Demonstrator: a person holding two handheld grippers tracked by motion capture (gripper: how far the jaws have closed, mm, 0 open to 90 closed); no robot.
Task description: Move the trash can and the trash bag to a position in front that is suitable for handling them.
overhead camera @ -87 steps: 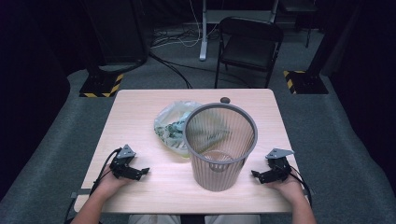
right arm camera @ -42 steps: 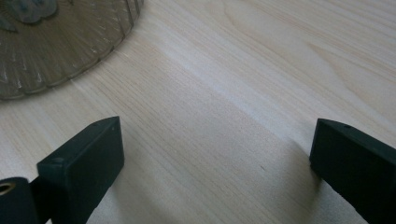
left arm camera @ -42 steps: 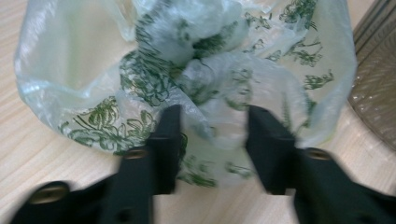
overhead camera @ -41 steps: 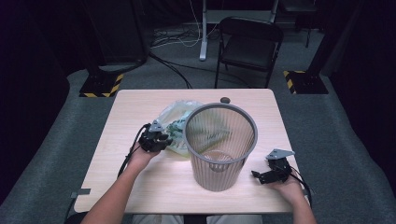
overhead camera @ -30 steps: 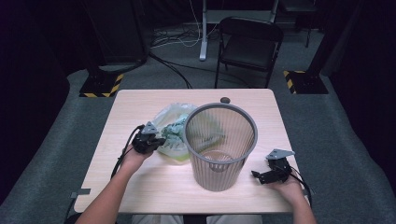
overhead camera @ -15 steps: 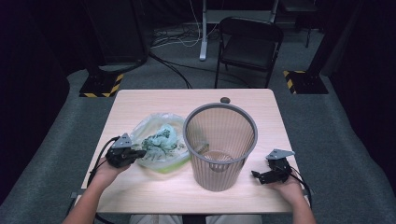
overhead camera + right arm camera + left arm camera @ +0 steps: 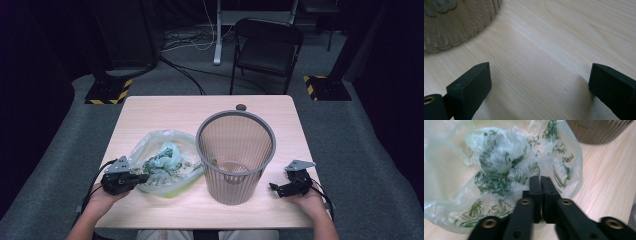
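While one plastic bag (image 7: 162,167) with a green leaf print lies crumpled on the counter (image 7: 165,112), just left of the single mesh bin (image 7: 235,155), the left gripper (image 7: 142,177) sits at the bag's left edge. Seen in the left gripper view, its two black fingers (image 7: 535,188) stand nearly together with a thin gap between them, the bag's film (image 7: 506,170) bunched right at their tips; they have just been parting a little, and whether they pinch any film cannot be told. One small dark round thing (image 7: 241,107) lies on the counter behind the bin, well apart from the bag. The right gripper (image 7: 280,188) rests near the counter's right front corner, beside the bin, and in the right gripper view its two fingers (image 7: 471,85) stand wide apart with bare wood between them, holding nothing. One folding chair (image 7: 267,50) stands on the floor beyond the counter.

Against the earlier high view, the bag has come away from behind the bin's left side toward the front left of the counter, and the left gripper with it. Bin, round thing and right gripper lie as they did
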